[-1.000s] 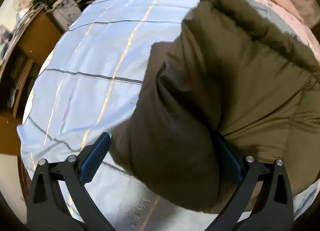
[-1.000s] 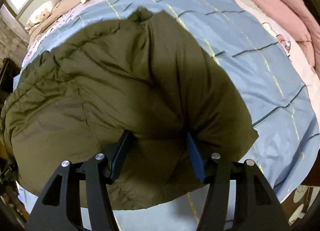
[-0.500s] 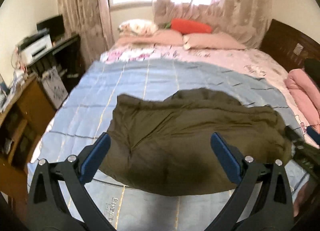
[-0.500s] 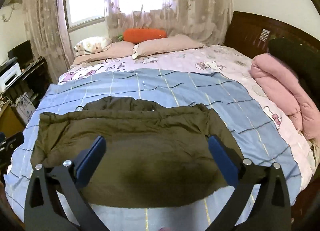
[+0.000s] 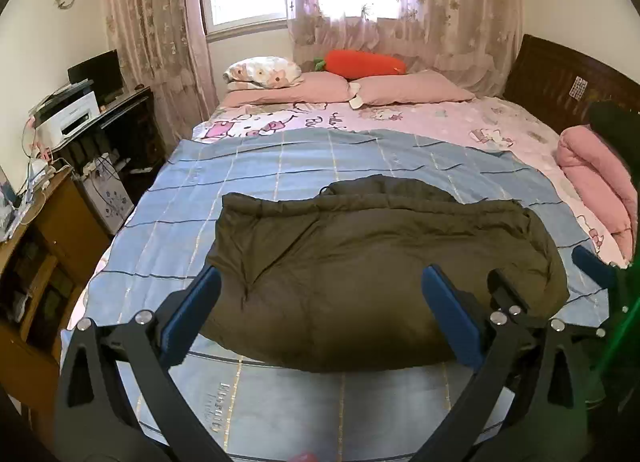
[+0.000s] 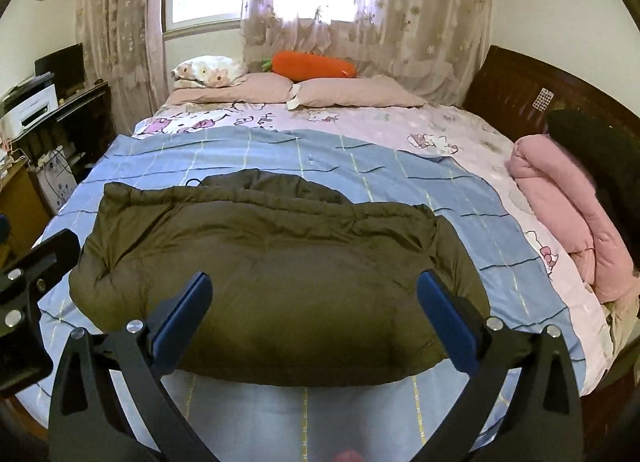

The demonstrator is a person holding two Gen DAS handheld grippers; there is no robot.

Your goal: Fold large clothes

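An olive-green padded jacket [image 5: 360, 262] lies folded in a wide bundle on the blue checked blanket [image 5: 280, 165] of the bed; it also shows in the right wrist view [image 6: 272, 262]. My left gripper [image 5: 320, 302] is open and empty, held back above the jacket's near edge. My right gripper [image 6: 314, 302] is open and empty, also back from the near edge. The right gripper's blue tip [image 5: 592, 266] shows at the right of the left wrist view. Part of the left gripper [image 6: 24, 282] shows at the left of the right wrist view.
Pink pillows [image 5: 408, 91] and an orange carrot cushion [image 5: 364, 63] lie at the head of the bed. A rolled pink quilt [image 6: 568, 213] lies on the right side. A desk with a printer [image 5: 68, 113] and a wooden cabinet [image 5: 36, 254] stand to the left.
Both grippers let go of the jacket, opened wide and pulled back and up from the bed. The jacket now lies flat, and the whole room has come into view.
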